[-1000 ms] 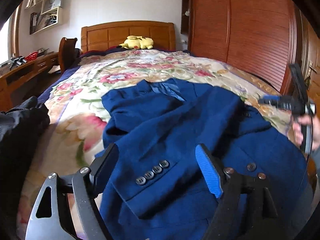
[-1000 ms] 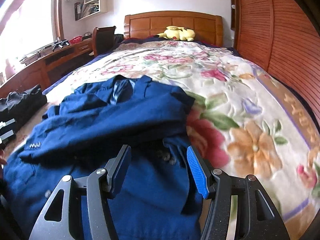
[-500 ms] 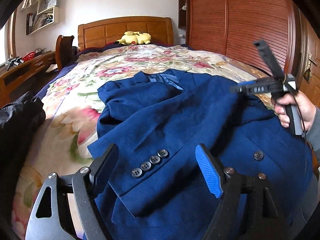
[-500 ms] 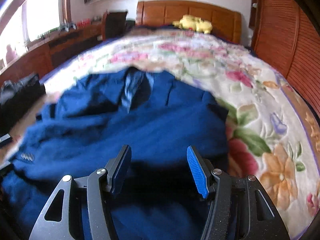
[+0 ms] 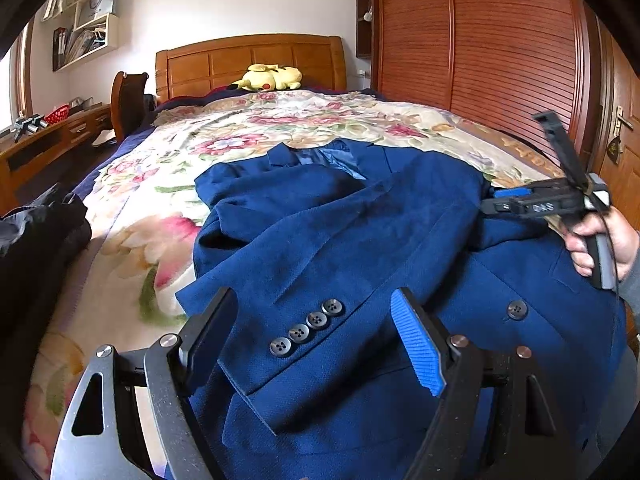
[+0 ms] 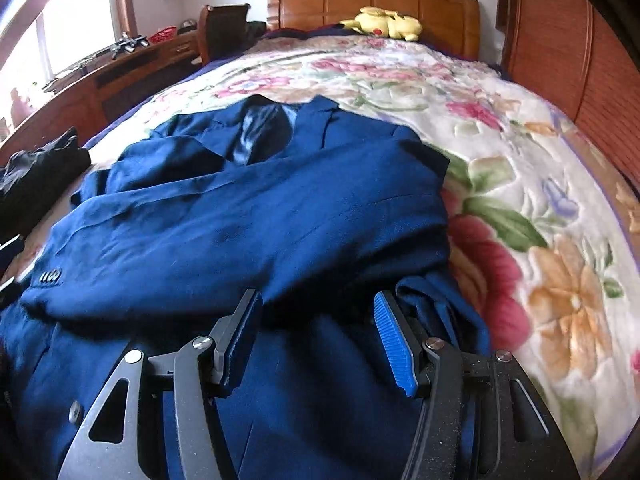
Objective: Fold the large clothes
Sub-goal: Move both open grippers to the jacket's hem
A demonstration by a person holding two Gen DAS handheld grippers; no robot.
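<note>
A navy blue suit jacket [image 5: 360, 248] lies on the flowered bedspread [image 5: 168, 168], collar toward the headboard, one sleeve folded across its front. The sleeve cuff with its buttons [image 5: 306, 328] lies between the fingers of my left gripper [image 5: 316, 320], which is open and empty just above it. My right gripper [image 6: 318, 320] is open and empty over the jacket [image 6: 256, 224] near its right side, where the fabric bunches. The right gripper also shows in the left wrist view [image 5: 520, 204], held in a hand at the jacket's right edge.
A yellow plush toy [image 5: 270, 78] lies by the wooden headboard [image 5: 248, 60]. A dark garment [image 5: 36, 240] is piled at the bed's left side. A wooden desk [image 6: 92, 76] and chair [image 6: 224, 28] stand left; a wooden wardrobe [image 5: 480, 40] stands right.
My right gripper has moved forward and lower over the jacket's right side. My left gripper has edged closer to the sleeve cuff. Both stay open.
</note>
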